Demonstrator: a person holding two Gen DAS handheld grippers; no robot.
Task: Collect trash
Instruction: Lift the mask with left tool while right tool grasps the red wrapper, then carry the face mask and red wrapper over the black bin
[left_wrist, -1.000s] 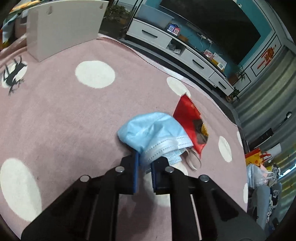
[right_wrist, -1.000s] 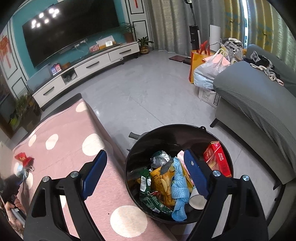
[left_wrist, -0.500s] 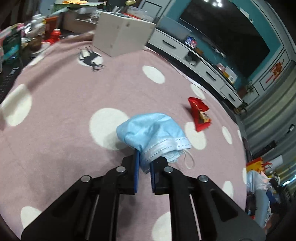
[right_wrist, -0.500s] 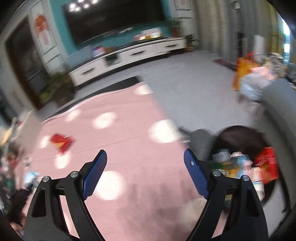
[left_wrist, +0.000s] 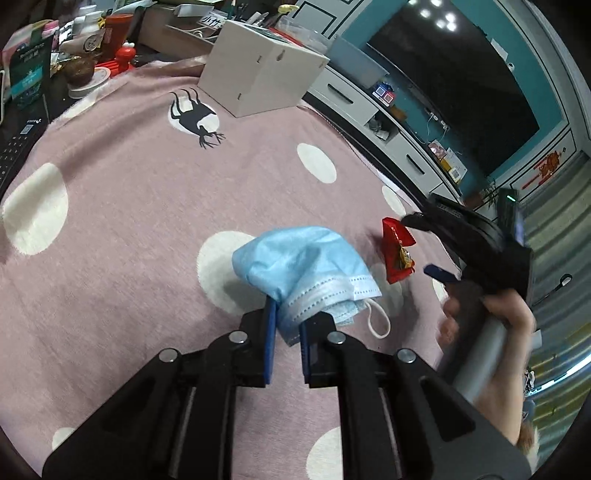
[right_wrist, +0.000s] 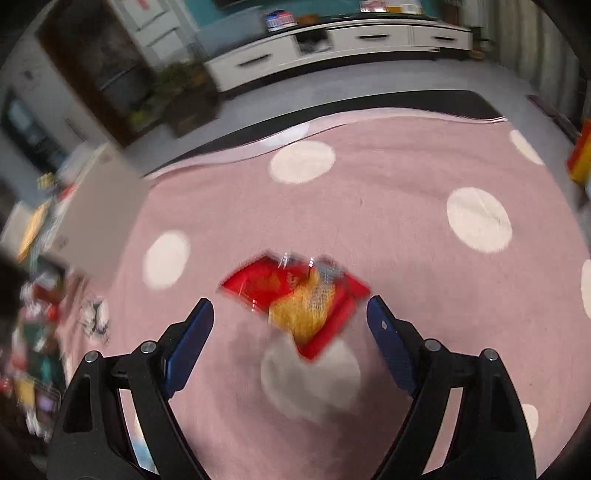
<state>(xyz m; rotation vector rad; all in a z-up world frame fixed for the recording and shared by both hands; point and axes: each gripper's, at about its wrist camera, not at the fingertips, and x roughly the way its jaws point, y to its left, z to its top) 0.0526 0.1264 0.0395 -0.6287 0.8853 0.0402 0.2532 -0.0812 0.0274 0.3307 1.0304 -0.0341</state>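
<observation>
My left gripper (left_wrist: 286, 314) is shut on a crumpled light-blue face mask (left_wrist: 303, 266), held above the pink dotted rug (left_wrist: 129, 221); one white ear loop hangs off its right side. A red snack wrapper (left_wrist: 398, 254) lies on the rug beyond the mask. In the right wrist view that same red and yellow wrapper (right_wrist: 295, 295) lies just ahead of and between the blue pads of my right gripper (right_wrist: 290, 314), which is open and apart from it. The right gripper (left_wrist: 428, 245) also shows at the right of the left wrist view, held by a hand (left_wrist: 491, 332).
A white cardboard box (left_wrist: 262, 81) stands at the rug's far edge, with cluttered items (left_wrist: 74, 55) to its left. A white TV cabinet (left_wrist: 369, 110) and dark screen (left_wrist: 461, 85) line the wall. The right wrist view is motion-blurred.
My right gripper has swung away from the black trash bin, across the rug, to hover over the red wrapper. The left gripper has drawn back and up with the mask.
</observation>
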